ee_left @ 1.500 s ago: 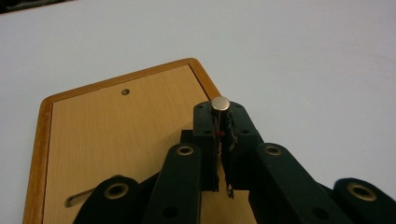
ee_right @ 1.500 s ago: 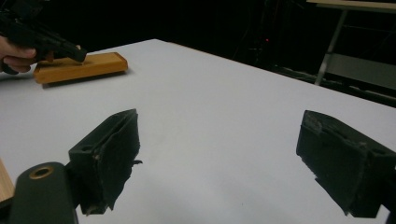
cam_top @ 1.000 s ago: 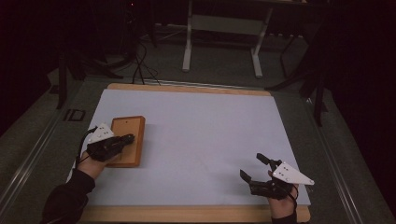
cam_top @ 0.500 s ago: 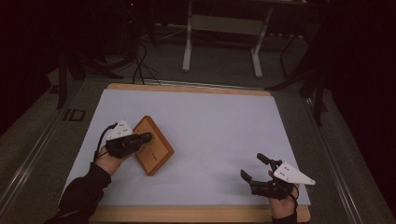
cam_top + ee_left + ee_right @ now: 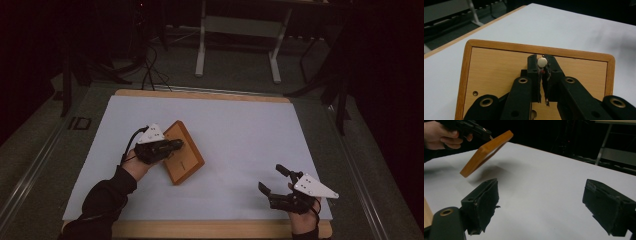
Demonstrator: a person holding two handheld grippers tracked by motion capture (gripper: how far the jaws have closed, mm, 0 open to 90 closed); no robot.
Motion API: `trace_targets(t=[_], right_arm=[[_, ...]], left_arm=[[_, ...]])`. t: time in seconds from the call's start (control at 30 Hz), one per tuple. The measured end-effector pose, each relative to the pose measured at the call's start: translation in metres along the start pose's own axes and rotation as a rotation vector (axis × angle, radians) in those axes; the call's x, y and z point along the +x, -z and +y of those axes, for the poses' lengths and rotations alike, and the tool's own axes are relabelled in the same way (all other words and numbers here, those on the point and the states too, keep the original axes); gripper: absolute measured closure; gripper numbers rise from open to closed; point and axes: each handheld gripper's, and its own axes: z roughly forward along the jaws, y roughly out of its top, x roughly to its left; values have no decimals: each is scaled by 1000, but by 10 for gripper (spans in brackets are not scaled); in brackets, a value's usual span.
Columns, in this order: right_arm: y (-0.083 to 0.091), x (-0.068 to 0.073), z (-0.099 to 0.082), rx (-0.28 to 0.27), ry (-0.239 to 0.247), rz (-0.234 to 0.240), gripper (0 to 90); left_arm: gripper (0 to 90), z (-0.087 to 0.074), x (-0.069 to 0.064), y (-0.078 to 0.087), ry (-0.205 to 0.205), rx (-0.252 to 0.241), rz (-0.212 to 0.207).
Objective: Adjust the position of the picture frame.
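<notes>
The left gripper [image 5: 172, 146] in the high view is clamped over a wooden board [image 5: 187, 162], which sits at an angle above the left half of the white table [image 5: 240, 135]. The left hand [image 5: 137, 162] reaches in from the lower left, its dark sleeve [image 5: 102, 200] running back to the table's near edge. At the lower right the right gripper [image 5: 272, 180] hangs just over the table near the front edge, well apart from the board, jaws spread with nothing between them.

In the left gripper view, the jaws are pinched tight on a small round metal knob [image 5: 542, 61] that stands on the board's face [image 5: 499, 67]; the board fills the foreground with the table beyond.

In the right gripper view, the two jaws stand wide apart over bare table [image 5: 544, 190]. Farther off at upper left, the board [image 5: 486, 152] hangs tilted clear of the table, casting a shadow, held from above by the left gripper [image 5: 489, 136] and the left hand [image 5: 442, 136].
</notes>
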Motion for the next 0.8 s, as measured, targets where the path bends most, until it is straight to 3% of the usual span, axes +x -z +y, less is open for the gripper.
trace_targets(t=[0.53,0.8], right_arm=[[2,-1,0,-7,-5,4,131],[3,-2,0,-10,-5,8,131]], left_arm=[[852,19,-20,-54,-38,24,-99],[852,20,-28,-81,-55,61,-120]])
